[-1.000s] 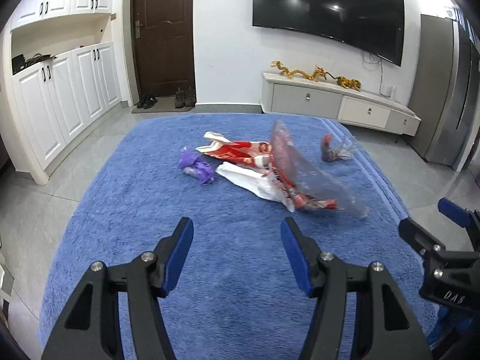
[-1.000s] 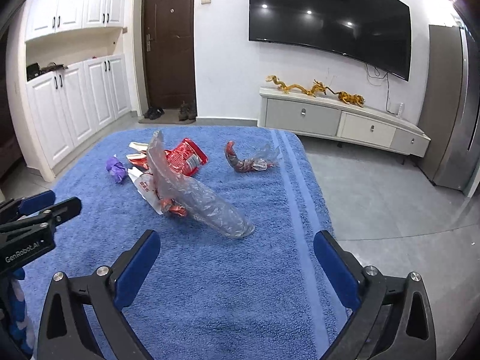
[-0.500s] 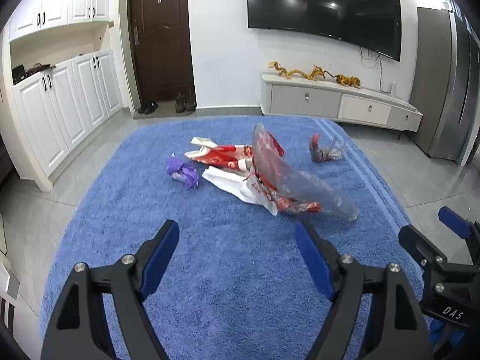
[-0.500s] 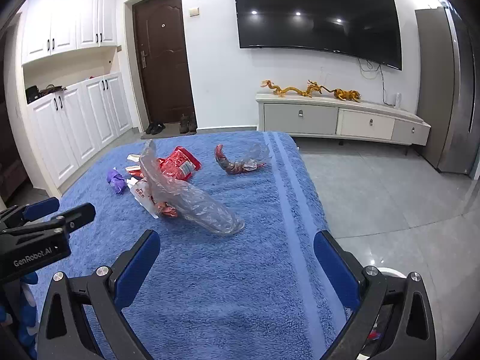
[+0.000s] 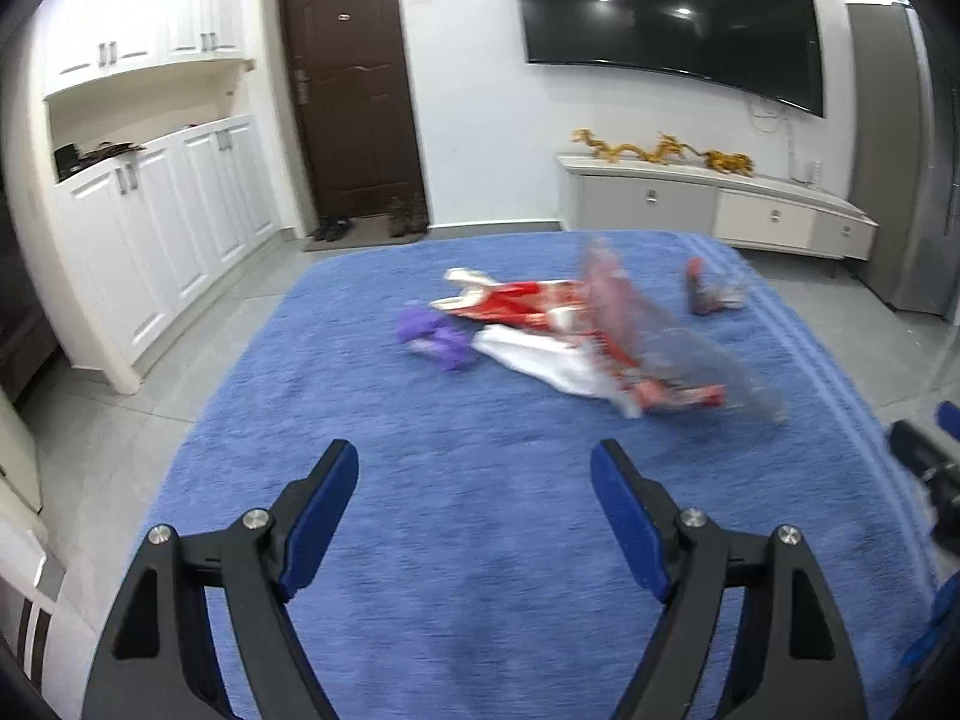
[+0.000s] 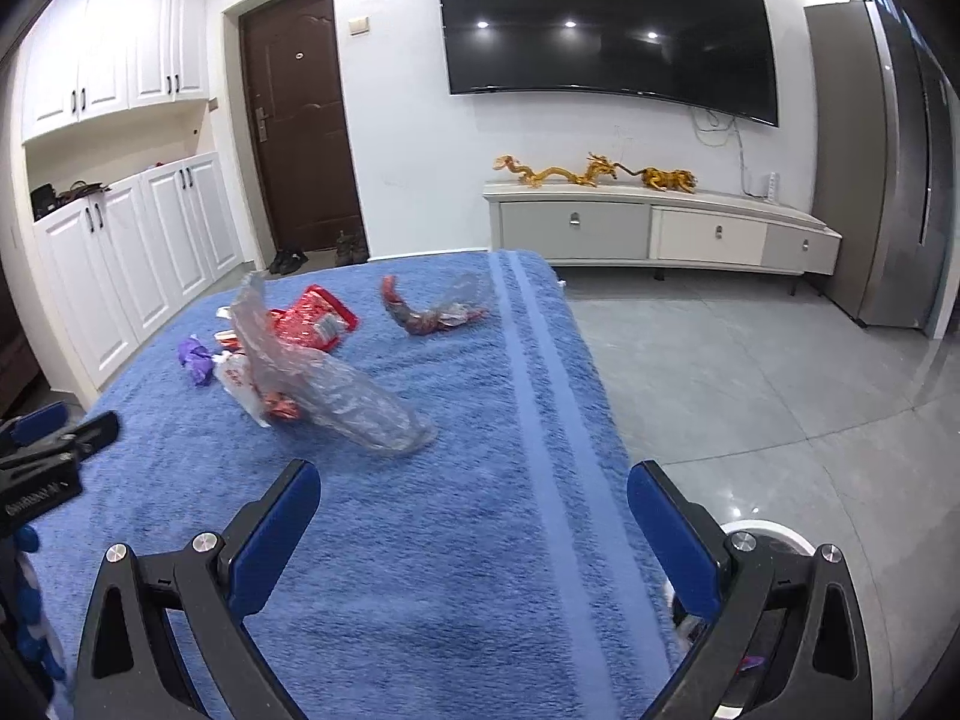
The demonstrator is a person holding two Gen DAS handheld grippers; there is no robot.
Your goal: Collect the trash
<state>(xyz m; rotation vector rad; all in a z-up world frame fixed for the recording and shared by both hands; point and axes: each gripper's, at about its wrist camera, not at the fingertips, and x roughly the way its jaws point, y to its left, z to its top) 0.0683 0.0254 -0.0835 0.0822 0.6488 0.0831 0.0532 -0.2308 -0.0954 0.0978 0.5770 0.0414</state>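
Trash lies on a blue towel-covered surface (image 5: 420, 540): a purple wrapper (image 5: 435, 336), a red snack bag (image 5: 516, 306), a white wrapper (image 5: 552, 366), a clear plastic bag (image 5: 678, 354) and a dark red twisted wrapper (image 5: 702, 294). The right wrist view shows the same purple wrapper (image 6: 197, 358), red bag (image 6: 312, 319), clear bag (image 6: 348, 390) and twisted wrapper (image 6: 429, 312). My left gripper (image 5: 474, 495) is open and empty, short of the pile. My right gripper (image 6: 474, 510) is open wide and empty, over the surface's right part.
A white round bin rim (image 6: 762, 531) shows below the right gripper at the surface's right edge. White cabinets (image 5: 150, 228) stand left, a TV console (image 6: 660, 228) against the far wall, a grey fridge (image 6: 888, 168) at right. Grey tile floor (image 6: 750, 372) surrounds the surface.
The left gripper's jaws have opened wider and its view has lifted and shifted, now blurred by motion. The right gripper has risen and moved right, bringing the bin rim into view.
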